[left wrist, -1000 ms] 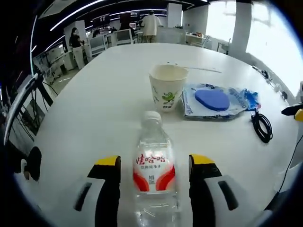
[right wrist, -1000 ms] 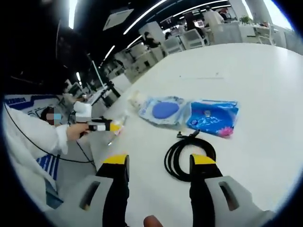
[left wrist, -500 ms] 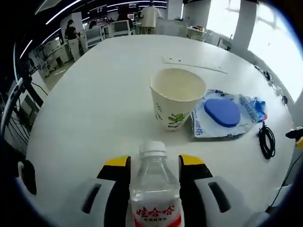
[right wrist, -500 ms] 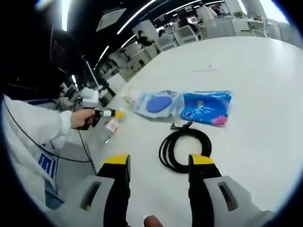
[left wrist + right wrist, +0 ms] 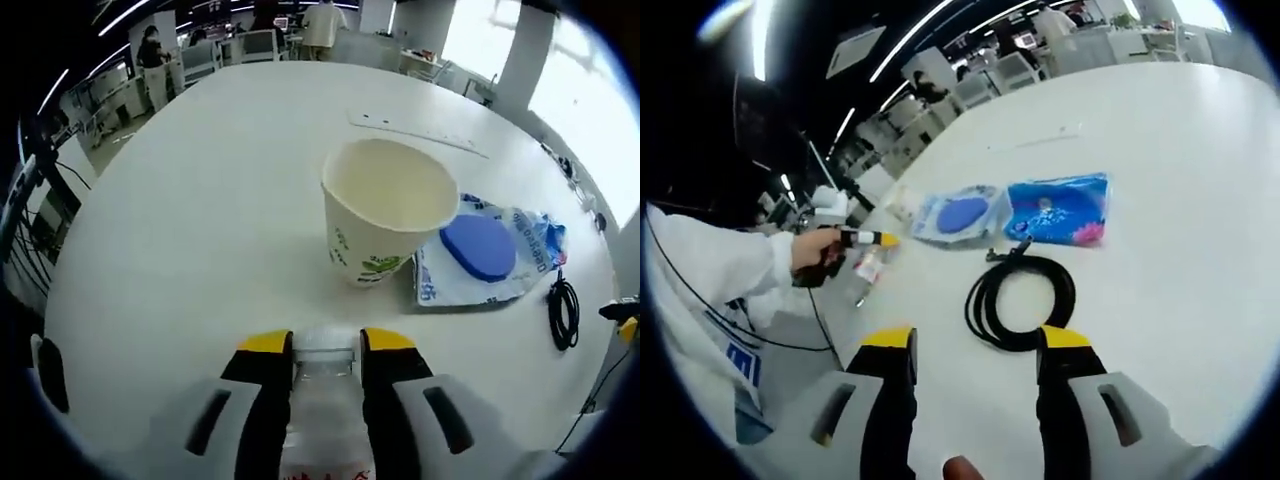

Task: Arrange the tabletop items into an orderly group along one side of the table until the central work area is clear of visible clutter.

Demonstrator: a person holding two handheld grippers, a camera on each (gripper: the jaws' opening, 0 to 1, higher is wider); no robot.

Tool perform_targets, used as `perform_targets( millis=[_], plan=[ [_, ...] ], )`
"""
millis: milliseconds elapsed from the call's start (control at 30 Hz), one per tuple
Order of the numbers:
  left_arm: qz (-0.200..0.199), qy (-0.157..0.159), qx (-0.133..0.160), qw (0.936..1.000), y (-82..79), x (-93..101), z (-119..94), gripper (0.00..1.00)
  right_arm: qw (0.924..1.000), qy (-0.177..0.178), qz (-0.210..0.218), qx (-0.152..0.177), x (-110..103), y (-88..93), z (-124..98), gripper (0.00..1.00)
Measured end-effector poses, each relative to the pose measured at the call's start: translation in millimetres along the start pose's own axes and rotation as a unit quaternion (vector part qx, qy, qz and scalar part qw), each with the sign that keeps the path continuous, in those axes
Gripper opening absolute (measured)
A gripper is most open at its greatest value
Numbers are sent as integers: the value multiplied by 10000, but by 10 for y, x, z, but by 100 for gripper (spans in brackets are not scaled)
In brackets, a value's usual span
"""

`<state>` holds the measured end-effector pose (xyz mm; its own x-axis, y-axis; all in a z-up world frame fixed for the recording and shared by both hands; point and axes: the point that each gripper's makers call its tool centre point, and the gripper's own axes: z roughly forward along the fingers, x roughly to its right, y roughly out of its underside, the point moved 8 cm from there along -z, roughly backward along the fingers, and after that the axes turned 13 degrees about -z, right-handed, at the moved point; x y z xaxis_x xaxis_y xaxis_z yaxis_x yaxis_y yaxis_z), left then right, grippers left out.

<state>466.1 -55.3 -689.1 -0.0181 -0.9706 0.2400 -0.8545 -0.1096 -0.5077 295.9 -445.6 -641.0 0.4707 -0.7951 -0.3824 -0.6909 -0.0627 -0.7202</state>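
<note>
The left gripper (image 5: 325, 345) clenches the bottle (image 5: 325, 400) to move it; the cup (image 5: 388, 210) stands at 12 o'clock. The right gripper (image 5: 968, 345) hangs released above the cable (image 5: 1020, 300).

Broad white round-edged table (image 5: 200, 190) is spreading across the left gripper view, its surface catching soft glare. At 12 o'clock beyond the table's far edge, pale office chairs (image 5: 258, 45) and desks are standing in an open-plan room. Bright windows (image 5: 590, 90) are glowing at 2 o'clock, split by a white square pillar (image 5: 522, 55). In the right gripper view, long linear ceiling lights (image 5: 920, 35) are running across a dark ceiling toward 1 o'clock, and rows of light-coloured chairs (image 5: 1015, 70) are lining the table's far side.
</note>
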Motion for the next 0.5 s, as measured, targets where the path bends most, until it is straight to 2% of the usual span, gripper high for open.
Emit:
perform_targets(
  millis=[133,333,500],
  plan=[
    [-3,-103,1,9999,23,-1,-39,22,9998,28,114,130,4,-32,-32,45],
    [0,-34,-42,10000,86,-56,-196,21,9998,40,115,172,-3,-13,-50,44],
    [-223,5,193,9996,40,-132,-393,20,9998,20,124,174,-22,48,-79,44]
  ],
)
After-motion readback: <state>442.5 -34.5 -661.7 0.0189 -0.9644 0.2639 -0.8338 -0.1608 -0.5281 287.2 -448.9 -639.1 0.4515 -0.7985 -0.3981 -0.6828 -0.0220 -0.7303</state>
